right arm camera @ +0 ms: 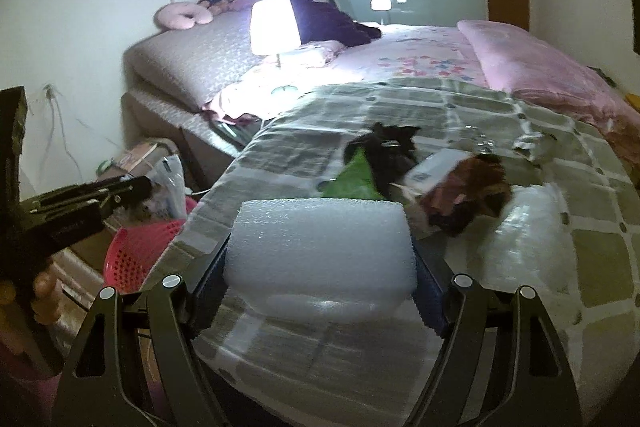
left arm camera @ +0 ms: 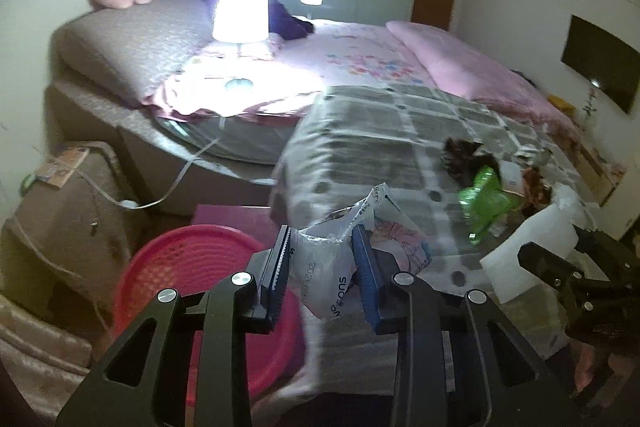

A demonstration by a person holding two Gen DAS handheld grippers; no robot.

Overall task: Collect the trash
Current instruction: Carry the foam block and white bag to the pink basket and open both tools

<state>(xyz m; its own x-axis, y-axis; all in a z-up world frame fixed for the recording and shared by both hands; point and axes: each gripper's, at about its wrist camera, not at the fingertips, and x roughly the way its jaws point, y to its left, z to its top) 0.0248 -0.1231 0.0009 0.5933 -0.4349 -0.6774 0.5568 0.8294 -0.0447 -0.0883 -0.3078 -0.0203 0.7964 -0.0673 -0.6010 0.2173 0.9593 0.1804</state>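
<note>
Lamplit bedroom, checkered grey bedspread [left arm camera: 400,131] strewn with trash; left gripper [left arm camera: 322,267] pinches a crumpled white plastic wrapper [left arm camera: 332,259] above the pink basket [left arm camera: 192,267], right gripper [right arm camera: 320,267] clamps a white foam block [right arm camera: 320,247].

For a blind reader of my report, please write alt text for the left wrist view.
The left gripper pinches a crumpled white printed plastic bag above a round pink plastic basket beside the checked grey bedspread. More wrappers, one green, lie on the bed; a lamp glows behind.

White plastic wrapper [left arm camera: 324,271] bears upside-down print, possibly "2025-09".
</note>
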